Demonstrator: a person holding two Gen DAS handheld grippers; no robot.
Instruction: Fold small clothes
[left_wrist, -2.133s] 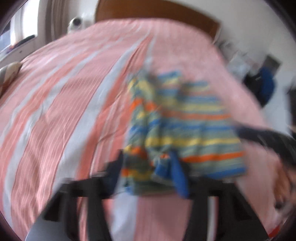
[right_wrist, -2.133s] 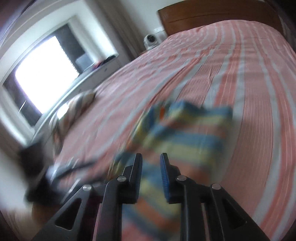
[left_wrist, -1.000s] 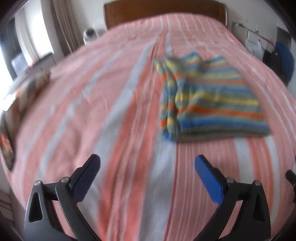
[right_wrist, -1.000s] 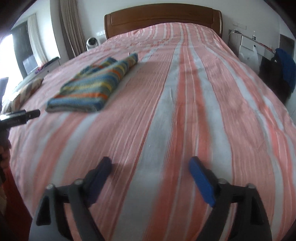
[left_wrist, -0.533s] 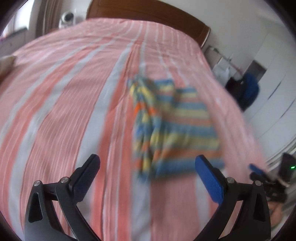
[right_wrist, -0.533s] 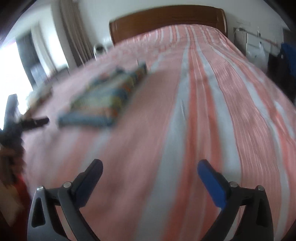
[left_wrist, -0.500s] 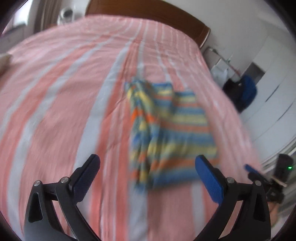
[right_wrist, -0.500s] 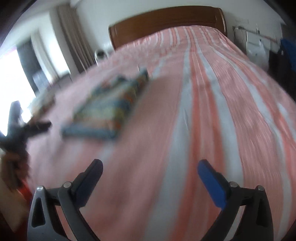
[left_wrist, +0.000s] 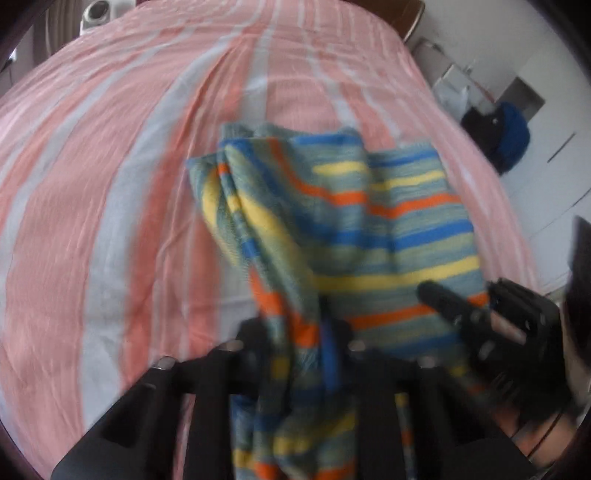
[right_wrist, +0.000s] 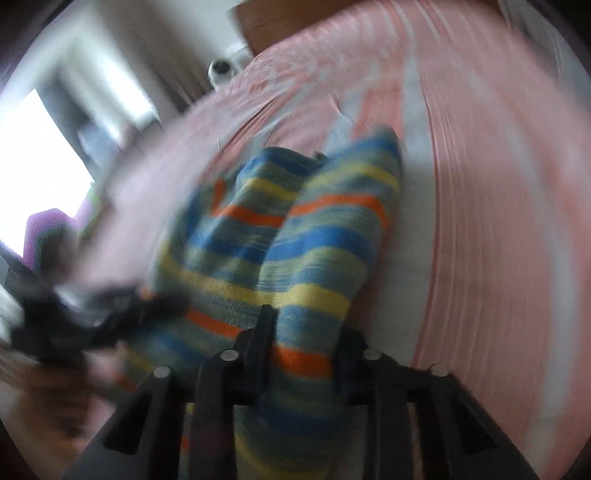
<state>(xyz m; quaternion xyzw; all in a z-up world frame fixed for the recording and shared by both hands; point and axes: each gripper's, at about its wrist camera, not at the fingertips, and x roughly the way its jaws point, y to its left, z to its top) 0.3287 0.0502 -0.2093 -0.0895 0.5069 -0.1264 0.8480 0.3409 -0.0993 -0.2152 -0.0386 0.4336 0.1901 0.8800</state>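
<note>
A folded striped garment (left_wrist: 354, 221) in blue, yellow, orange and grey-green lies on the pink-and-white striped bed (left_wrist: 110, 184). My left gripper (left_wrist: 295, 343) is shut on its near left edge, and the cloth bunches between the jaws. My right gripper (right_wrist: 303, 339) is shut on the near right edge of the same garment (right_wrist: 295, 229). The right gripper also shows at the right of the left wrist view (left_wrist: 491, 325). The left gripper shows blurred at the left of the right wrist view (right_wrist: 110, 310). Both views are motion-blurred.
The wooden headboard (right_wrist: 266, 22) is at the far end of the bed. A white round device (left_wrist: 98, 9) stands by the headboard on the left. A dark bag with a blue item (left_wrist: 506, 133) sits on the floor at the right. A bright window (right_wrist: 33, 158) is on the left.
Both grippers were open and back from the garment. Now both have closed on its near edge, one at each side, and the cloth is pulled up.
</note>
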